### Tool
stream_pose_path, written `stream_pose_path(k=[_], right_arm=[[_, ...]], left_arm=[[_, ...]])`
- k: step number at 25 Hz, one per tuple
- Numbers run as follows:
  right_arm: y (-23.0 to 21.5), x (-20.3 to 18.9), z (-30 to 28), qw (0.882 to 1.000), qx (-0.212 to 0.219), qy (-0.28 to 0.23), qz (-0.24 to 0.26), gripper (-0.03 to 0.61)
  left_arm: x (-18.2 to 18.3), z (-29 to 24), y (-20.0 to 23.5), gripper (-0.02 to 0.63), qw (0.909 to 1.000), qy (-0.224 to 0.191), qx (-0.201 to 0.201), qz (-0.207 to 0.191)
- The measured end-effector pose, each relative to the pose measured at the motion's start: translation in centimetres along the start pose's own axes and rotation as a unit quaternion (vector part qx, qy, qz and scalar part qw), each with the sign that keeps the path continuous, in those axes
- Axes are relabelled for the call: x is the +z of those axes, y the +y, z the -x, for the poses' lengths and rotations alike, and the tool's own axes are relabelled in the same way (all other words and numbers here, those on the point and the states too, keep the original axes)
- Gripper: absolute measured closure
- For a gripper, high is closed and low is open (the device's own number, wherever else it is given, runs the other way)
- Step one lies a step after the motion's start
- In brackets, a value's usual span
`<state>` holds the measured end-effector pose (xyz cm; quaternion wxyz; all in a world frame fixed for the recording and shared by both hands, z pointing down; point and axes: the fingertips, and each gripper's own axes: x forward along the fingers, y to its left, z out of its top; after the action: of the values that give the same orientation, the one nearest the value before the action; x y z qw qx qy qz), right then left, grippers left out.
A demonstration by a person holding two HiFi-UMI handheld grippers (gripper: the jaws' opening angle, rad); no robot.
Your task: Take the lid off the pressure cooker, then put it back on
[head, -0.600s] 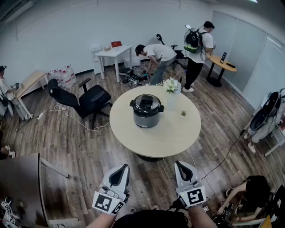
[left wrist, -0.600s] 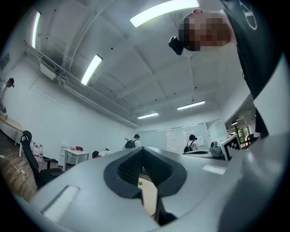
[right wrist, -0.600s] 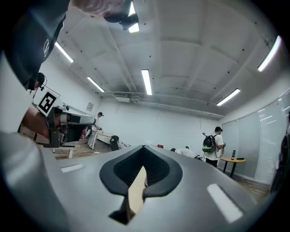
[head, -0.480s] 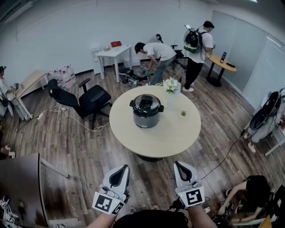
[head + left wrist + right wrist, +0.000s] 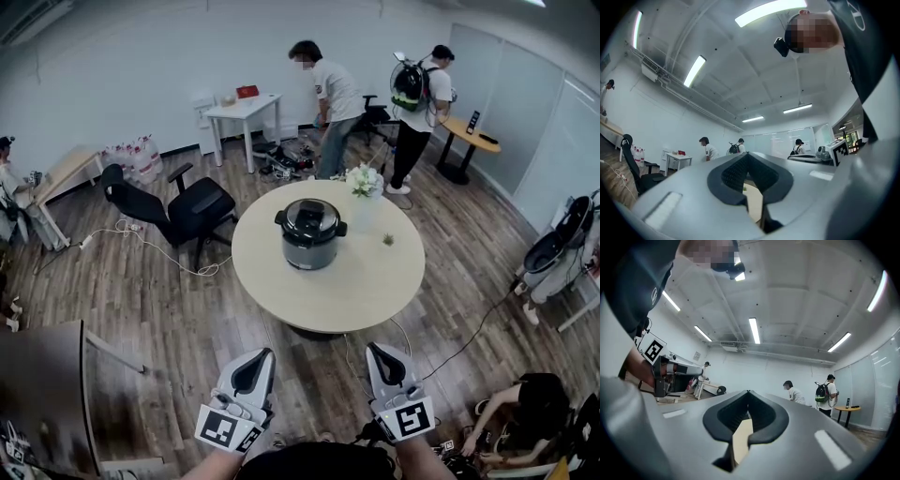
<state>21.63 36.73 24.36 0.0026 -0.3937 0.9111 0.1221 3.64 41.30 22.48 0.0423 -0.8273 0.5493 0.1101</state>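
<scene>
A dark grey pressure cooker (image 5: 310,233) with its black lid (image 5: 309,215) on stands on the round beige table (image 5: 361,286), toward its far left. My left gripper (image 5: 253,358) and right gripper (image 5: 379,352) are both shut and empty. They hang low at the near side, well short of the table edge and far from the cooker. In the left gripper view the left gripper (image 5: 746,156) points slightly upward, tips together. The right gripper (image 5: 748,393) in its own view looks the same, with a strip of table showing through the gap behind the tips.
A white flower pot (image 5: 363,181) and a small green thing (image 5: 388,240) stand on the table. A black office chair (image 5: 184,208) is to the left. Two people (image 5: 330,103) stand beyond the table. A cable (image 5: 473,326) crosses the wood floor at right.
The person who was bent over behind the table has stood upright. Both grippers have stayed where they were.
</scene>
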Motion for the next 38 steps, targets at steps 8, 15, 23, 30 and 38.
stream_pose_path(k=[8, 15, 23, 30, 38], right_arm=[[-0.9, -0.6, -0.4, 1.0, -0.006, -0.016, 0.001, -0.014], [-2.7, -1.0, -1.0, 1.0, 0.005, -0.003, -0.016, -0.017], [-5.9, -2.3, -2.1, 0.999, 0.026, -0.014, -0.034, -0.015], [-8.6, -4.2, -5.2, 0.998, 0.048, -0.02, -0.025, -0.014], [-12.5, -6.6, -15.4, 0.998, 0.058, -0.013, -0.022, -0.012]], left_arm=[[-0.5, -0.1, 0.3, 0.614, 1.0, 0.006, 0.005, -0.003], [-1.9, -1.7, -1.4, 0.583, 0.9992, 0.02, -0.029, -0.018], [-5.1, -5.7, -3.2, 0.064, 0.9956, 0.062, -0.048, -0.053], [-8.2, -8.9, -0.6, 0.064, 0.9947, 0.082, -0.017, -0.059], [-13.8, -16.0, 8.0, 0.064, 0.9939, 0.1, -0.008, -0.045]])
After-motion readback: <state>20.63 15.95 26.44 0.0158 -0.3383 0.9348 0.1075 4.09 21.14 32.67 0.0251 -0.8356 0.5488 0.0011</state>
